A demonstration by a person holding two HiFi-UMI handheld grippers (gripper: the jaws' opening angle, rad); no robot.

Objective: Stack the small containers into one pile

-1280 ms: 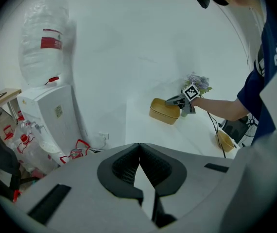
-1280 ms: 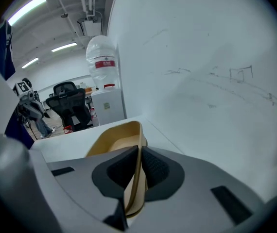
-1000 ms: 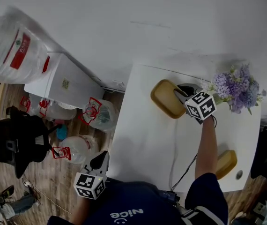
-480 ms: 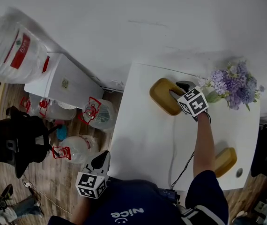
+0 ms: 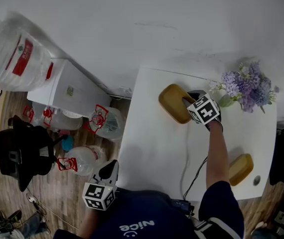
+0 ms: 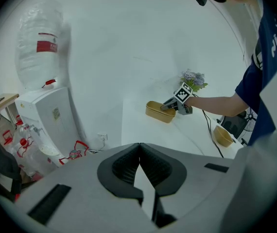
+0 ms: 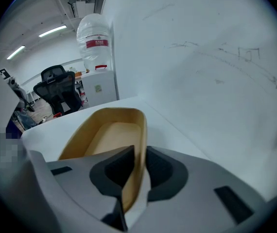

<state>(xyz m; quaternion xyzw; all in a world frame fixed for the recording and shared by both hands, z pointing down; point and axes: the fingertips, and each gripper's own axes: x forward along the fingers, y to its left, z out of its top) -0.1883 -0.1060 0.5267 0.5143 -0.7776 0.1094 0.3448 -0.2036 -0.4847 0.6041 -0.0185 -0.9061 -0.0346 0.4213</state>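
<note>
Tan container rests far on the white desk; right claw, just spreading, straddles its rim without pinching. Second container lies near right. Left claw is pressed together.

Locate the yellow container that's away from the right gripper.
In the head view that yellow container sits near the table's lower right edge, beside the person's right forearm, well apart from the other container at the right gripper.
</note>
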